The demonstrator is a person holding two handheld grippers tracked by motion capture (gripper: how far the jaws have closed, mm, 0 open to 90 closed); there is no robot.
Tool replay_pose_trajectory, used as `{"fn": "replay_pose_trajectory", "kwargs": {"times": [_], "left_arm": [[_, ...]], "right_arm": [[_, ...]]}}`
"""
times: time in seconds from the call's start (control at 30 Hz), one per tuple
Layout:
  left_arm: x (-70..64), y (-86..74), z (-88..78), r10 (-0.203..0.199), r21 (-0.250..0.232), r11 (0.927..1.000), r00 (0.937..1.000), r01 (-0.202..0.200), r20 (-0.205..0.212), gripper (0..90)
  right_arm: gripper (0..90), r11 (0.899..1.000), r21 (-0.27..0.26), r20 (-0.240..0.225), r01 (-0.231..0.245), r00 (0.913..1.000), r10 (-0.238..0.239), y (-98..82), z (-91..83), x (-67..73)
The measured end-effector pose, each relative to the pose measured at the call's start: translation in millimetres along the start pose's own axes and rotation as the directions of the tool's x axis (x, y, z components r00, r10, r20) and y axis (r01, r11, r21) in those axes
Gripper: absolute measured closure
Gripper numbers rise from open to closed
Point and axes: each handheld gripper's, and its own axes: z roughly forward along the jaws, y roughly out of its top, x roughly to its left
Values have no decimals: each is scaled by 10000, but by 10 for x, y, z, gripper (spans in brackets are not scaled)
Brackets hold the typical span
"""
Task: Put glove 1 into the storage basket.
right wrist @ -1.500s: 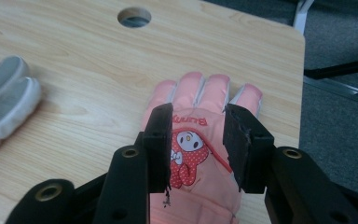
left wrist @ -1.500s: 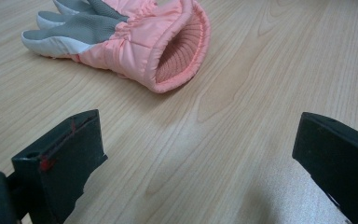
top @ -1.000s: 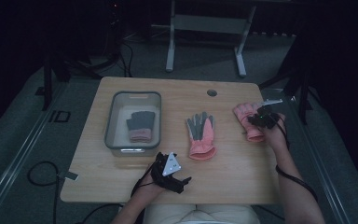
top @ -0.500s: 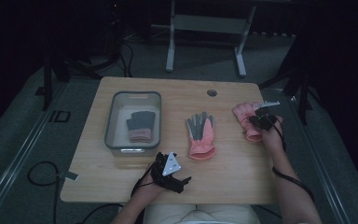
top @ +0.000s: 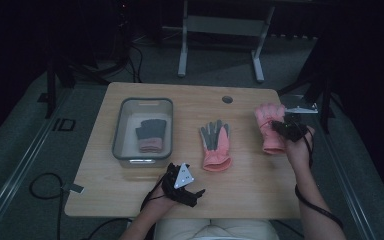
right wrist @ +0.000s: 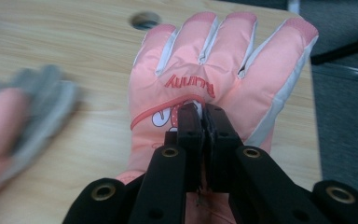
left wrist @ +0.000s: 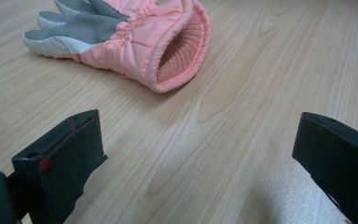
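At the table's right side a pink glove (top: 269, 127) is pinched at its back by my right gripper (top: 286, 126), whose jaws have just been closing on the fabric. In the right gripper view the black jaws meet on the pink glove (right wrist: 214, 79) at the gripper tip (right wrist: 201, 114), and the glove hangs lifted off the wood. A second pink glove with a grey palm (top: 216, 144) lies mid-table; its open cuff (left wrist: 177, 51) faces my left gripper (left wrist: 196, 149). That left gripper (top: 196, 194) rests open near the front edge, holding nothing.
A clear bin (top: 125, 150) at left holds a dark grey and pink glove (top: 151, 135). The wooden table (top: 250, 185) has a cable hole (top: 227, 99) at the back. A metal frame (top: 220, 25) stands on the floor behind, and cables (top: 45, 185) lie at the left.
My right gripper closed on the pink glove and raised it, moving slightly toward the table's middle. The left gripper stayed put.
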Motion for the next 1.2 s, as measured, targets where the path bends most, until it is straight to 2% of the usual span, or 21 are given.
{"fn": "replay_pose_trajectory", "kwargs": {"times": [0.1, 0.13, 0.2, 0.23, 0.33, 0.43, 0.57, 0.73, 0.8, 0.97, 1.2], "left_arm": [[-1, -1, 0, -2, -5, 10000, 10000, 2, -18, 13], [-1, 0, 1, 13, 5, 10000, 10000, -13, -18, 14], [-2, 0, 1, 14, -3, 10000, 10000, -14, -9, 14], [-3, -1, 2, 32, 6, 10000, 10000, -32, -22, 14], [-1, 0, 2, 26, -9, 10000, 10000, -26, -14, 14], [-3, 1, 1, 48, -9, 10000, 10000, -48, 11, 13], [-6, 0, 0, 67, -9, 10000, 10000, -67, 35, 14], [-6, -4, 1, 73, -43, 10000, 9999, -72, 70, 14], [1, -7, 0, 65, -40, 10000, 9999, -64, 87, 14], [12, -11, -7, -25, -176, 9998, 9999, 27, 111, 14], [7, -11, -5, -36, -115, 9999, 10000, 37, 80, 14]], "right_arm": [[864, 9996, -274, -110, -39, 9999, 36, -35, -194, 140], [864, 9990, -387, -123, -237, 9997, 232, -56, -254, 176], [864, 9987, -440, -143, -256, 9996, 250, -74, -304, 217], [864, 9987, -459, -20, -224, 9997, 224, -120, -393, 308], [865, 9970, -542, -188, -552, 9983, 543, -199, -491, 383], [865, 9963, -502, -235, -704, 9973, 693, -267, -518, 428], [865, 9971, -372, -219, -660, 9976, 652, -362, -445, 449], [865, 9960, 69, -153, -887, 9959, 888, -482, -267, 414], [865, 9958, 85, -135, -915, 9957, 916, -494, -246, 406], [864, 9935, 525, -40, -1010, 9948, 1014, -553, -66, 352], [859, 9897, 925, 82, -1095, 9940, 1092, -638, 122, 331]]}}
